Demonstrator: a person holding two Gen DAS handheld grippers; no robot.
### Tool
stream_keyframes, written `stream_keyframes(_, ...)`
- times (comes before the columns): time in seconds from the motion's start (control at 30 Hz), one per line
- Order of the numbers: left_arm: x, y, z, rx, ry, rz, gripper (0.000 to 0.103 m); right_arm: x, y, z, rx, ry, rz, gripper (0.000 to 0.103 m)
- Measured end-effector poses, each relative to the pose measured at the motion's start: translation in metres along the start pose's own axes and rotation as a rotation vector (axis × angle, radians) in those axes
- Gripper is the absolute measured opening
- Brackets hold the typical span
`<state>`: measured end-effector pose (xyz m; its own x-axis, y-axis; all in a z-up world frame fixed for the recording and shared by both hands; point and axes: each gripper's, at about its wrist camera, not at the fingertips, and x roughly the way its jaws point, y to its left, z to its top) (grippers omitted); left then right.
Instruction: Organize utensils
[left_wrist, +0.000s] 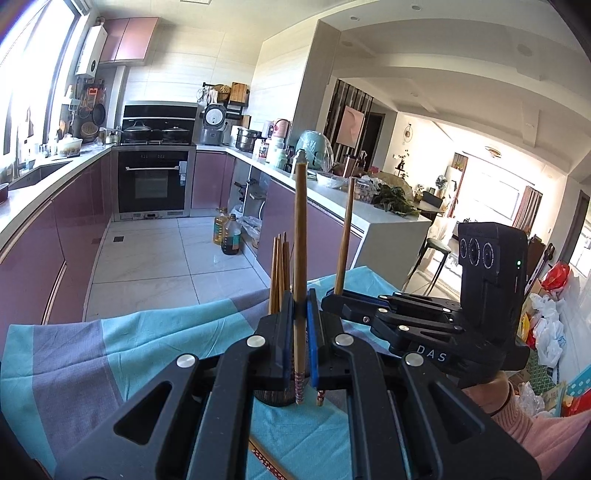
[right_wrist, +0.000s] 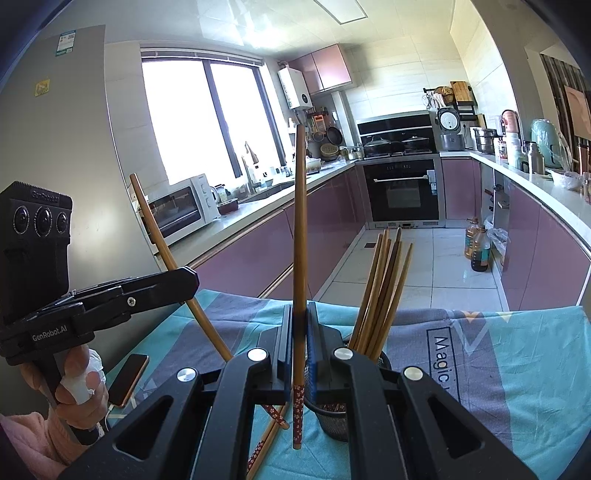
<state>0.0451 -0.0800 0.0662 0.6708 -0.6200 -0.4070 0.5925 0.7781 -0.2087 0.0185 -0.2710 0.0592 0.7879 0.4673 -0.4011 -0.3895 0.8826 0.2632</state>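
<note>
Teal-and-grey patterned tablecloth (right_wrist: 517, 369) covers table; pink-cabinet kitchen, white tiled floor (left_wrist: 166, 258) behind. Left gripper (left_wrist: 300, 321) and right gripper (right_wrist: 300, 325) each clamp an upright brown wooden chopstick (left_wrist: 300, 240) (right_wrist: 300, 221).

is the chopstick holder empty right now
No, the mesh holder already has a bundle of chopsticks standing in it, seen from the right wrist.

Holder (right_wrist: 334, 417): I see it on cloth (right_wrist: 517, 387), chopsticks (right_wrist: 380, 291) inside.
Phone (right_wrist: 127, 378): left, on cloth.
Loose chopsticks (right_wrist: 267, 439): left of holder.
</note>
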Motion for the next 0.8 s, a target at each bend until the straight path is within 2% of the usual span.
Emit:
stream_keyframes(0.43, -0.003, -0.006, 0.015, 0.021, -0.037, -0.001, 0.007, 0.003, 0.0, 0.014, -0.012, -0.027, -0.007, 0.006)
stream_keyframes(0.8, -0.002, -0.019, 0.024, 0.045, -0.06, 0.031, 0.007, 0.013, -0.008, 0.021, 0.004, -0.034, -0.027, 0.006)
